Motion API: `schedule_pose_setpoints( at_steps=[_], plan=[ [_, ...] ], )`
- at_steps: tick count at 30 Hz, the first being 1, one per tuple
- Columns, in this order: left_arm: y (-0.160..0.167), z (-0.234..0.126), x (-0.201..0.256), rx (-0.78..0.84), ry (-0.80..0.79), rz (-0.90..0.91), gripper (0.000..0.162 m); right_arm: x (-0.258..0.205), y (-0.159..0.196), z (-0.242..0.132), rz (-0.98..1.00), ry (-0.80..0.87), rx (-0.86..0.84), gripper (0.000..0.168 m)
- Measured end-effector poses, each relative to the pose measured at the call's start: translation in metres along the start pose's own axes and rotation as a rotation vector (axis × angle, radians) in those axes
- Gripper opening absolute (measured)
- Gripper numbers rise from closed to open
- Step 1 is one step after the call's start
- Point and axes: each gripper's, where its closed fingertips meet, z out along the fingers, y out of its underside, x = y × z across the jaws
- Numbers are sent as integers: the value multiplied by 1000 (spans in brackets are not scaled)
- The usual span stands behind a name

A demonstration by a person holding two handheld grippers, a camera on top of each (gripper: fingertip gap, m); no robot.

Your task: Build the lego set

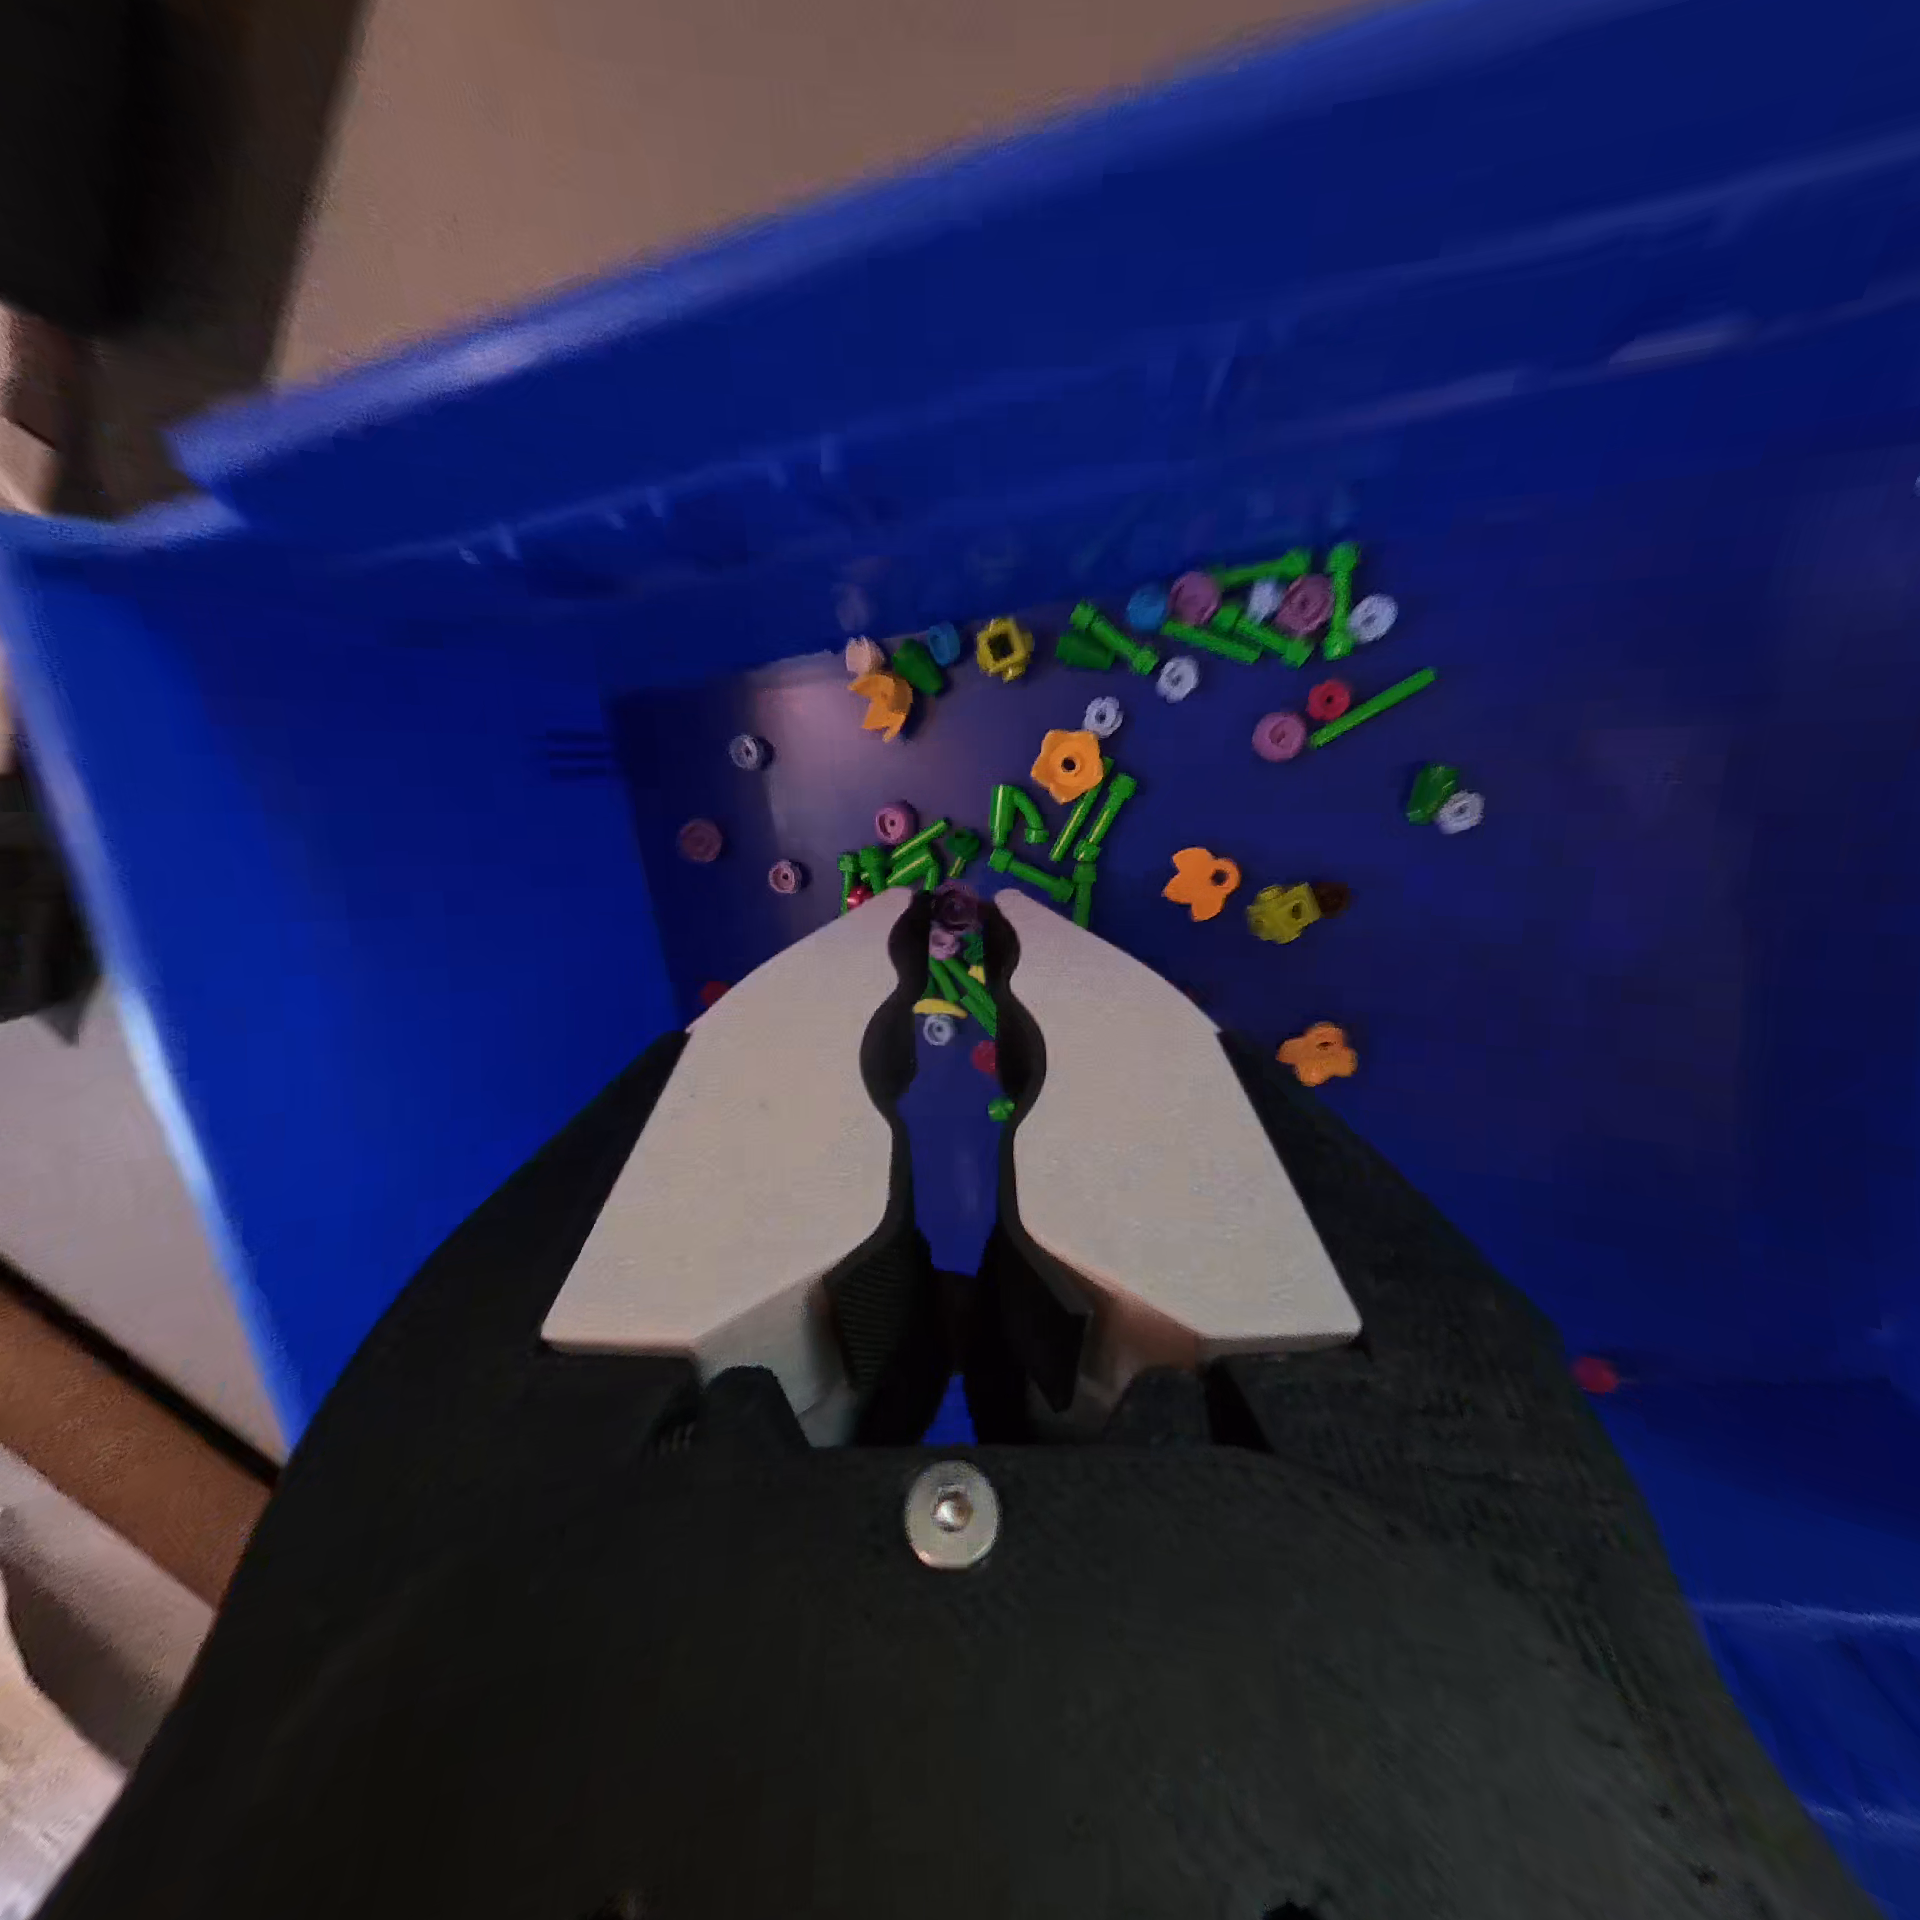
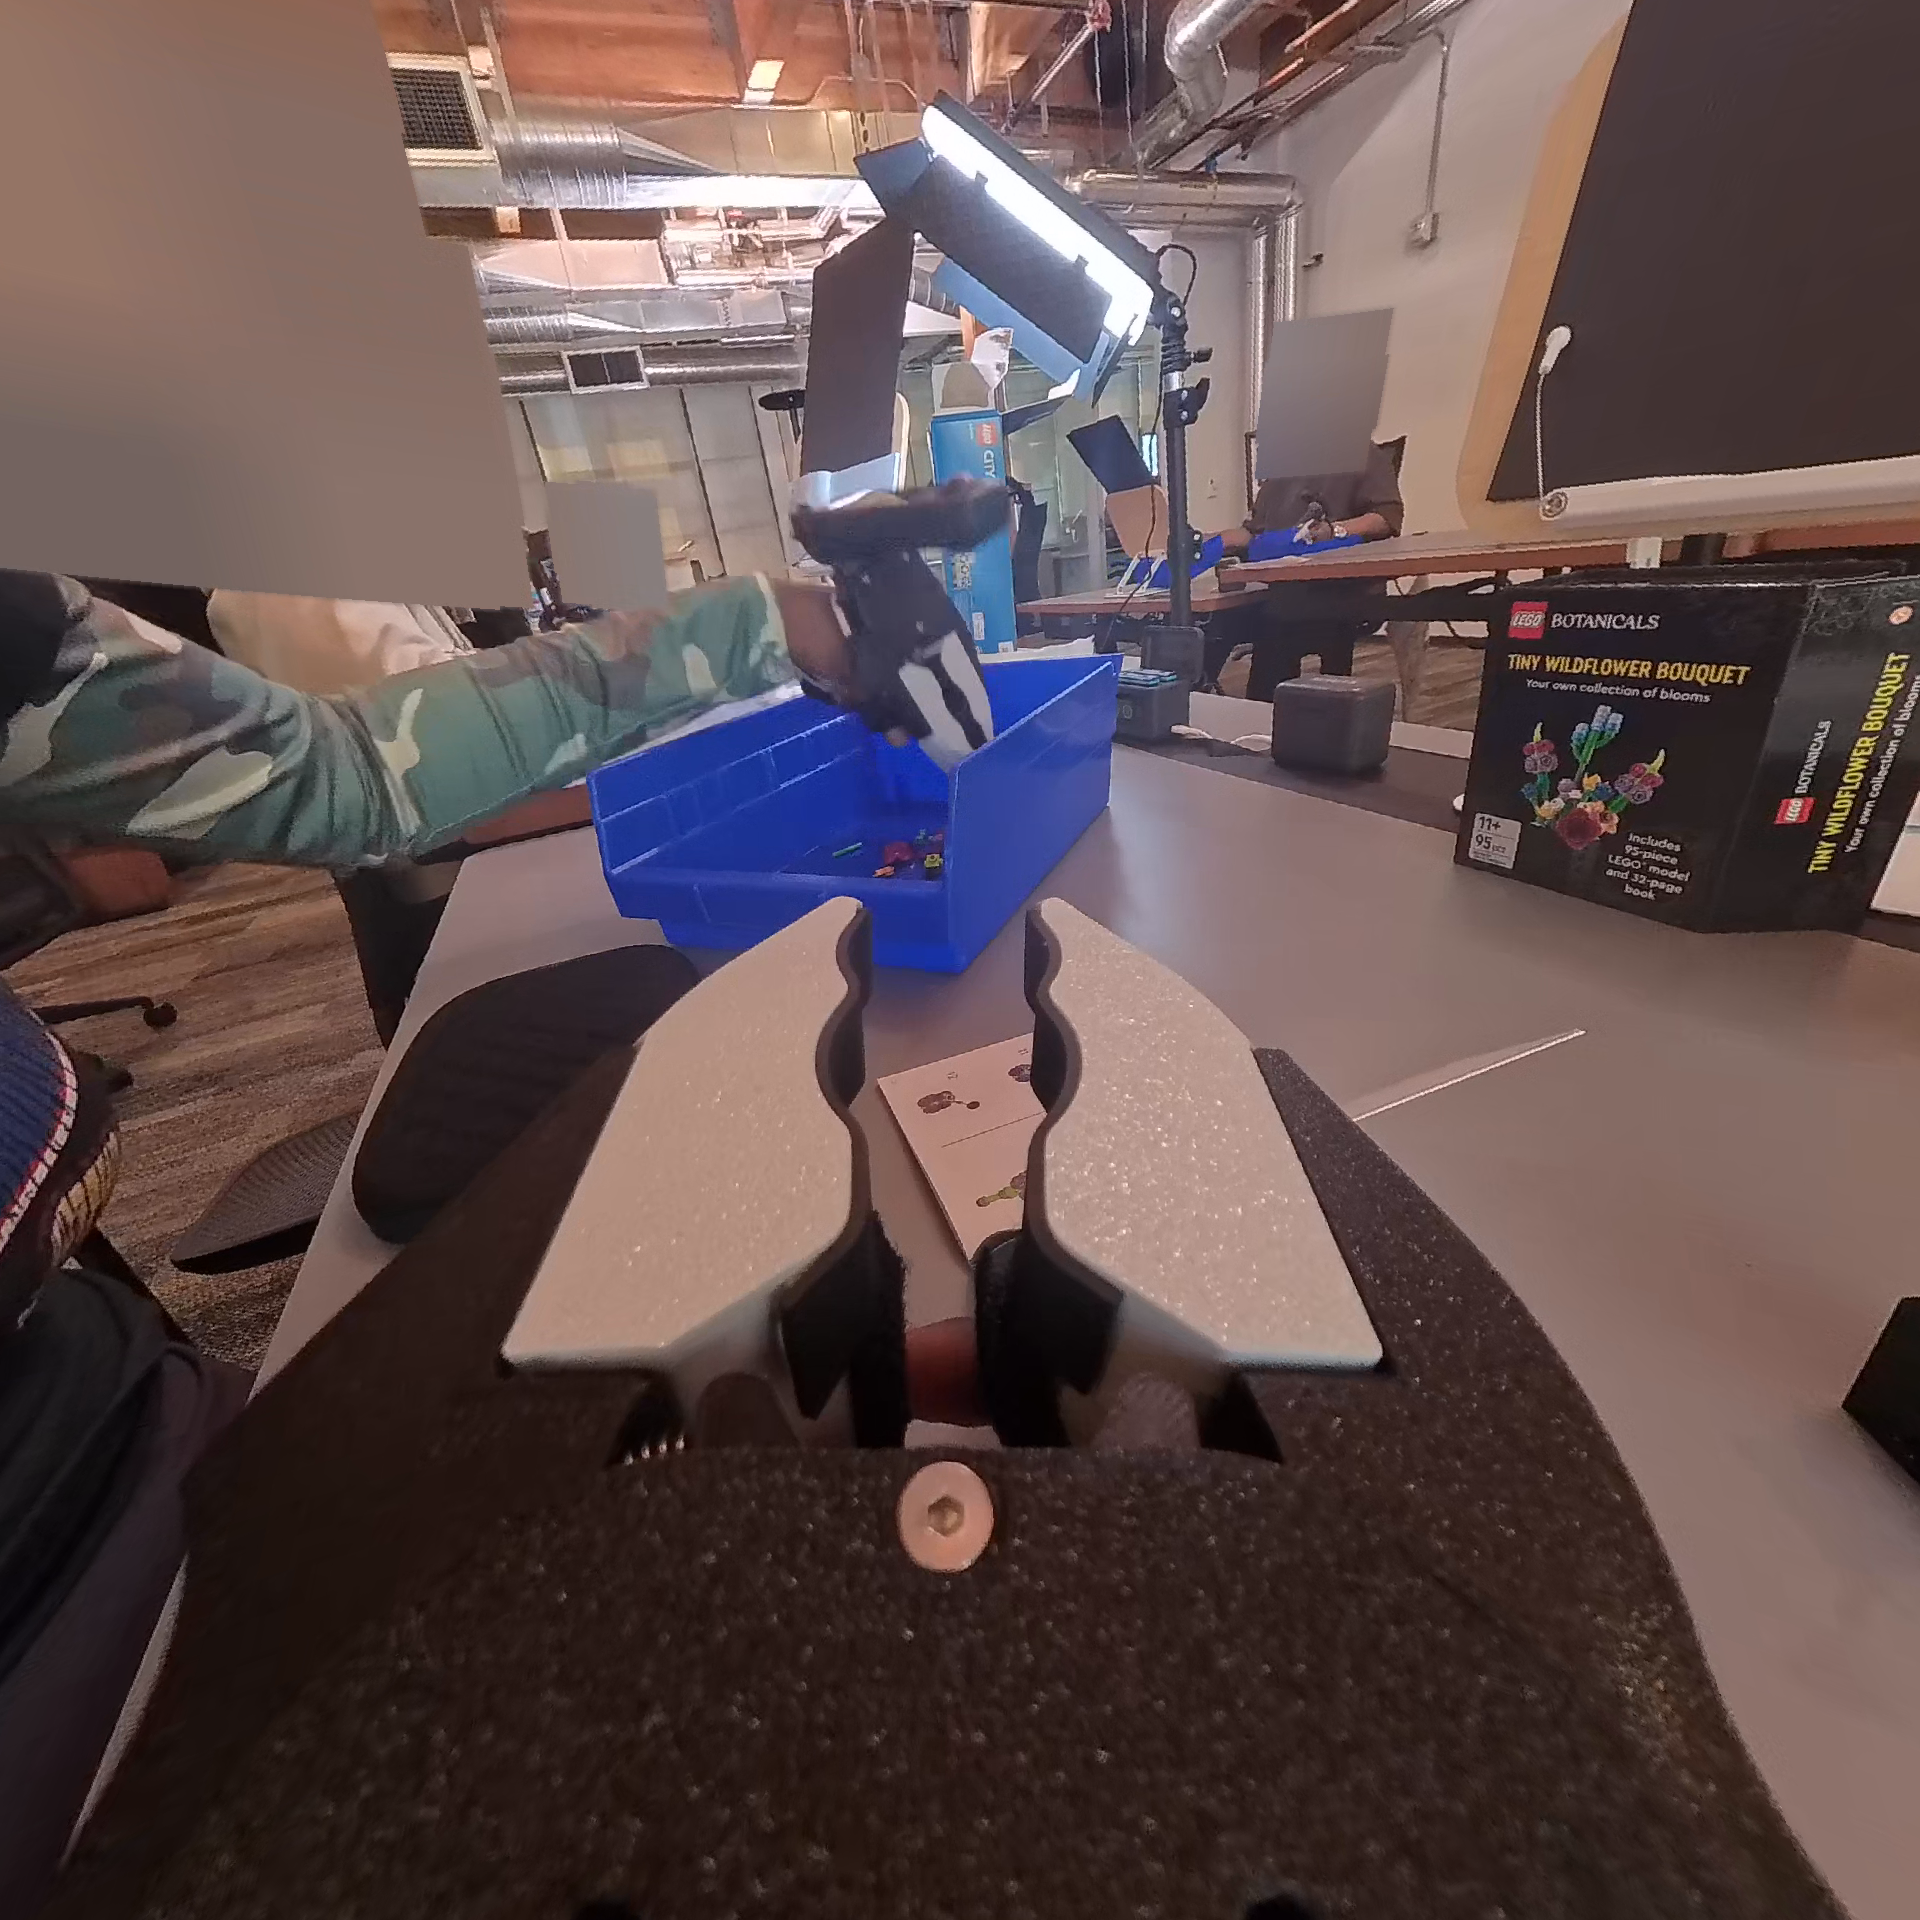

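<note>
A blue bin holds several loose lego pieces: orange flowers, green stems, and pink, white and yellow bits. My left gripper reaches down into the bin, its tips closed on a small dark purple flower piece above the pile. In the right wrist view the left gripper dips into the bin. My right gripper is open and empty, held above the grey table short of the bin.
An instruction sheet lies on the table under my right gripper. The black lego box stands at the right, a dark cube behind it. A black chair is at the table's left edge. A light stand rises behind the bin. There is about 40 cm between the tips of the two grippers.
</note>
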Motion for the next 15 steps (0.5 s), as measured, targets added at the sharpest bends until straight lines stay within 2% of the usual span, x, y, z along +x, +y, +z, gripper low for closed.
schedule_pose_setpoints(
  at_steps=[4, 8, 12, 15],
  plan=[
    [-47, -60, 37, 168, -82, 23, 10, 0, 1, 1, -3, -1, -7, 28],
    [-92, -98, 142, 287, -39, 133, 10, 1, -1, -1, 2, 6, 4, 28],
    [-105, -74, 256, 289, 77, 317, 10, 0, 0, 0, -1, 3, -2, 28],
    [-97, -38, 298, 212, 163, 348, 10, 0, 1, 1, -3, 0, -8, 28]
  ],
)
